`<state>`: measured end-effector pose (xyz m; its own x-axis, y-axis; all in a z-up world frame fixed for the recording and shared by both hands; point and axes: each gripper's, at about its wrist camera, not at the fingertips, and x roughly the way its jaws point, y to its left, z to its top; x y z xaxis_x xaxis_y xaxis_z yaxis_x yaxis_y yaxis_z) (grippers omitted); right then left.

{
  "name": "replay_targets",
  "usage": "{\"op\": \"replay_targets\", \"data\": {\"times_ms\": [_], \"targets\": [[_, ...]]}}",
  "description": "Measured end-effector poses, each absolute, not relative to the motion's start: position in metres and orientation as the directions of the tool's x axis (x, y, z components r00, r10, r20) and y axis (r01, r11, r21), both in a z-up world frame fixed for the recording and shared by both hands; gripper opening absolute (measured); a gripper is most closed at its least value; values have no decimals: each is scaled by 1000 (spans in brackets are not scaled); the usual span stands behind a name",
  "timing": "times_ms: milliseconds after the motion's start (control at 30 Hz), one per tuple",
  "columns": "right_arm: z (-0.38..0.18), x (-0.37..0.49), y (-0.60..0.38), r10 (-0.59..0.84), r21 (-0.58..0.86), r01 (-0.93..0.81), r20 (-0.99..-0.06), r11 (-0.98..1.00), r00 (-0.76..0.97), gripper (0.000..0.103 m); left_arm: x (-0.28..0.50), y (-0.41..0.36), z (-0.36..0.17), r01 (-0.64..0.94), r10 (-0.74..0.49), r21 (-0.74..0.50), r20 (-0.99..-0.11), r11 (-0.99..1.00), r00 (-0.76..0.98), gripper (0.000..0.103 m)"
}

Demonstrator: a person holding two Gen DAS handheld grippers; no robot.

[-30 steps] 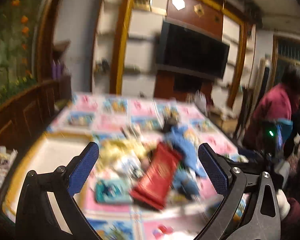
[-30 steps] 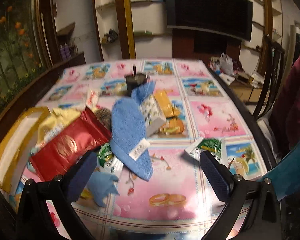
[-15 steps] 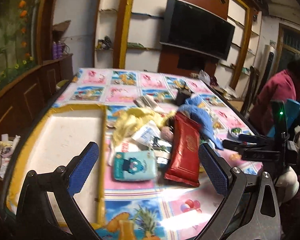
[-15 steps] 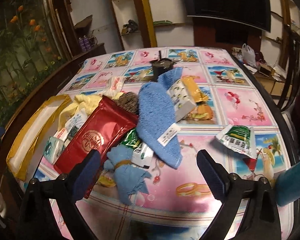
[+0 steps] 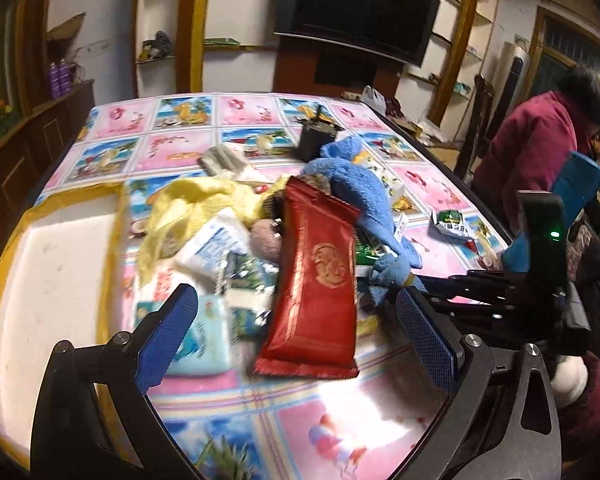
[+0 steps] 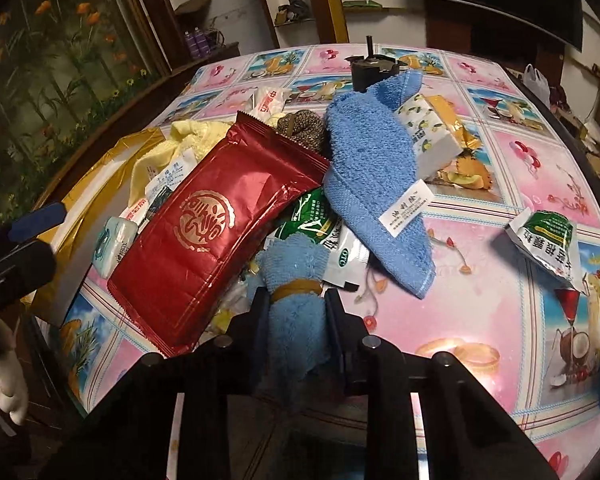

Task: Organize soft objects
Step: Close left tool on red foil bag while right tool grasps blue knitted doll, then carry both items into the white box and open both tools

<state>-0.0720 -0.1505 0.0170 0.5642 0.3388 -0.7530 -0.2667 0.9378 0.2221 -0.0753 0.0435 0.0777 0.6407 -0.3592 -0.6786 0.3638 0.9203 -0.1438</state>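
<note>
A pile of soft things lies on the pink patterned table. My right gripper [image 6: 296, 300] is shut on a small rolled light-blue cloth [image 6: 296, 320] tied with a yellow band at the pile's near edge; this cloth also shows in the left wrist view [image 5: 392, 276]. A bigger blue towel [image 6: 372, 176] with a white label lies beyond it. A yellow cloth [image 5: 192, 208] and a brown knitted piece [image 6: 304, 130] lie further in. My left gripper [image 5: 300, 328] is open and empty above the near end of a red foil packet [image 5: 320, 276].
A white tray with a gold rim [image 5: 52, 280] lies left of the pile. Tissue packs [image 5: 204, 340], green sachets [image 6: 548, 240] and a black cup [image 6: 370, 68] lie about. A person in a red coat [image 5: 540, 148] stands at the right.
My right gripper has moved forward and shut on the small rolled blue cloth. My left gripper has come closer to the pile, still open.
</note>
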Motion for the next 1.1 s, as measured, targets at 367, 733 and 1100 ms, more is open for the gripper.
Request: {"op": "replay_targets", "data": {"times_ms": [367,733,1100], "targets": [[19,-87,-176,347,257,-234,-733,938,585,27,-21,-37,26,393,-159,118,-781,912,604,100],[24,-92,-168,379,266,-274,-716,924,586,27,-22,17,35,335,-300,-123,-777,934,553,46],[60,-99,-129,438,249,-377,-684,892,584,27,-61,121,94,255,-462,-394,-637,883,617,46]]}}
